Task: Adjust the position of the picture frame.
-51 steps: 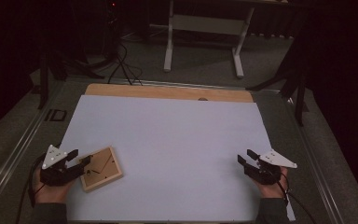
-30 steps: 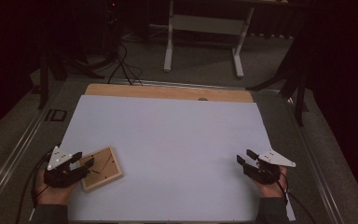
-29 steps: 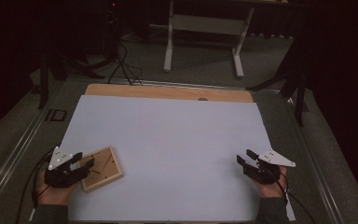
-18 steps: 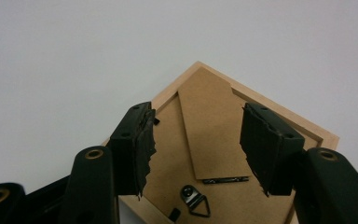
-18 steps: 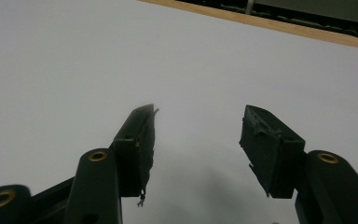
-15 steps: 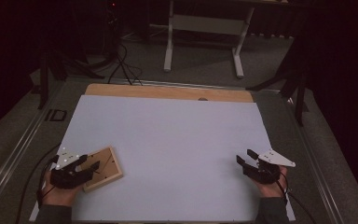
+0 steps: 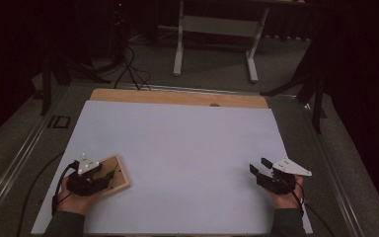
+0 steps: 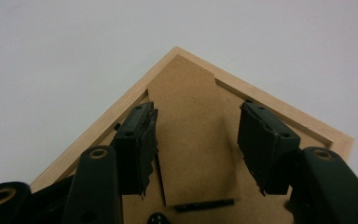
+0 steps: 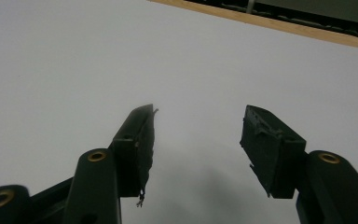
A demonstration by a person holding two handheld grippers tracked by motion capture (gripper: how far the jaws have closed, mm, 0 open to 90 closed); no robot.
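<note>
The left gripper (image 8: 193, 140) hung over a wooden picture frame (image 8: 279, 114) lying back-up, its jaws apart and having just narrowed a little, with the frame's brown backing stand (image 8: 186, 135) running between them; whether the pads pressed on it was hard to tell. The gripper's body cut off the frame's near part. On the white table cover (image 7: 187, 148) the frame (image 7: 121, 175) sat at about eight o'clock, partly under the left gripper (image 7: 101, 178), the hand low with the wrist at the table's near edge. The right gripper (image 7: 257, 173), at four o'clock, pointed toward ten o'clock, its jaws spread, having just been opening, over bare cover (image 9: 196, 74).
</note>
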